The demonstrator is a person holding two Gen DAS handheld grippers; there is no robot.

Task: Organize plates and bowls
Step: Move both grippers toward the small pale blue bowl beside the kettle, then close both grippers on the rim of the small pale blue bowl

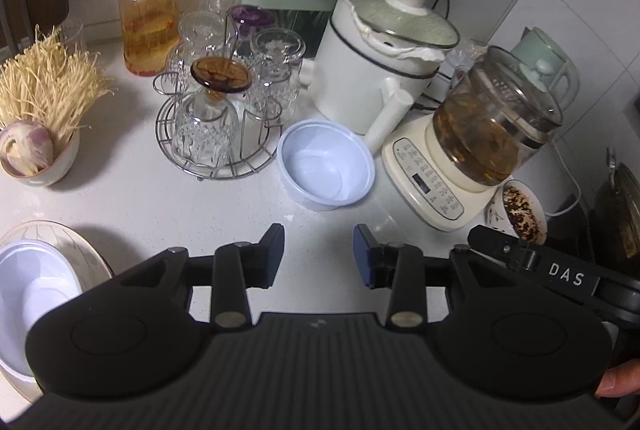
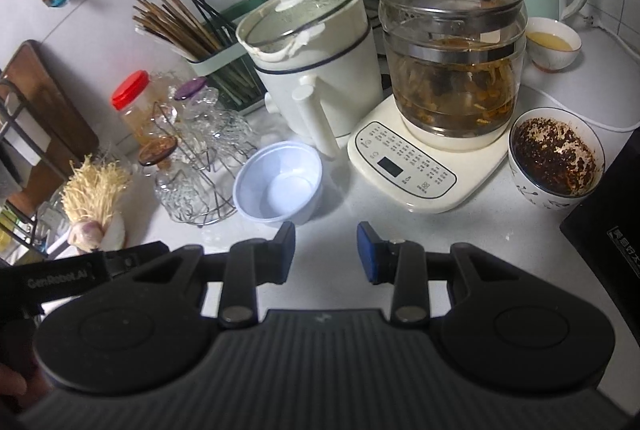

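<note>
So, counter [image 1: 132,198] first: white, crowded at the back, bare strip in front of the bowl [image 1: 326,170]. Everything below is placed relative to that bowl.

Behind it, the white pot [image 1: 372,70], its handle coming down close to the bowl's far rim. To the bowl's right, the tea maker [image 1: 472,150] on its cream base, near but apart. To its left, the glass rack [image 1: 218,118], wire ring just beside the bowl wall; I can't tell if they touch. Well to the left and nearer me, a plate [image 1: 86,250] with a second white bowl [image 1: 32,294] sitting in it. That looks like the stack spot, my guess.

Bowl itself: upright, empty, thin white plastic, probably light and a bit flexy.

My left gripper [image 1: 319,258] is spread apart, nothing between the pads, hovering just in front of the bowl. My right gripper [image 2: 326,250] is the same, parted and empty, bowl [image 2: 278,182] ahead and slightly left.

Step in hand, as I read it: pick up the loose bowl and nest it in the one on the plate. Doing it well:
- take the near rim, one finger inside, one outside; the far side is too tight against the pot handle
- squeeze lightly, since thin plastic may buckle
- lift straight up before swinging left, to clear the rack and glasses
- lower centred over the plated bowl, release only when seated

Risk: clipping a glass.
</note>
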